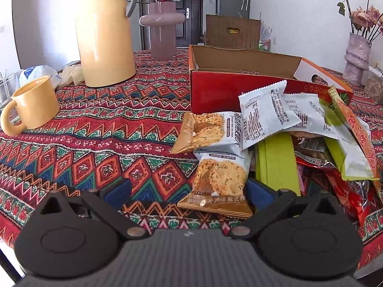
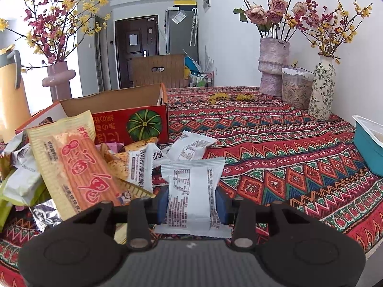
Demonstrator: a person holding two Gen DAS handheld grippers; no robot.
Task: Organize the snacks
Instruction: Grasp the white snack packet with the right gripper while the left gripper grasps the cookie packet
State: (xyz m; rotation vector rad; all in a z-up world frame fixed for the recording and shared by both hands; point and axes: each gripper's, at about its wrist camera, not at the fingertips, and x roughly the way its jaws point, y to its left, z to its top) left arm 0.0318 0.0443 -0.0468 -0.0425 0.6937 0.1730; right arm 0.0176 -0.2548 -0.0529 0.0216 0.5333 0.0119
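My right gripper (image 2: 193,206) is clamped on a white snack packet (image 2: 191,191), blue pads pressing both its sides; packet stands upright between the jaws, printed back facing the camera, its lower edge down by the patterned tablecloth (image 2: 275,157). My left gripper (image 1: 189,192) has jaws spread wide and holds nothing; a brown-and-white oat cookie packet (image 1: 219,184) lies on the table between the pads, close to the right pad, contact unclear.

Snack pile: a second oat cookie packet (image 1: 205,130) lies just beyond the first, two white packets (image 1: 270,112) lean on top of it against the red cardboard box (image 1: 215,91). Box is open, the visible part of its inside looks bare, pumpkin picture on the end panel in the right wrist view. A long orange-and-yellow wrapper (image 2: 76,167) lies tilted across the pile, green packets (image 1: 277,162) and red foil bags (image 1: 340,184) under and beside it. Another white packet (image 2: 191,146) lies on the cloth just past the held one.

Left of the box: yellow thermos jug (image 1: 105,35), yellow mug (image 1: 33,105), pink vase (image 1: 160,31) behind. Far right side of the table: textured pink vase of dried roses (image 2: 273,67), clear lidded container (image 2: 296,88), floral bottle vase (image 2: 322,88), teal tub (image 2: 368,143) at the edge.
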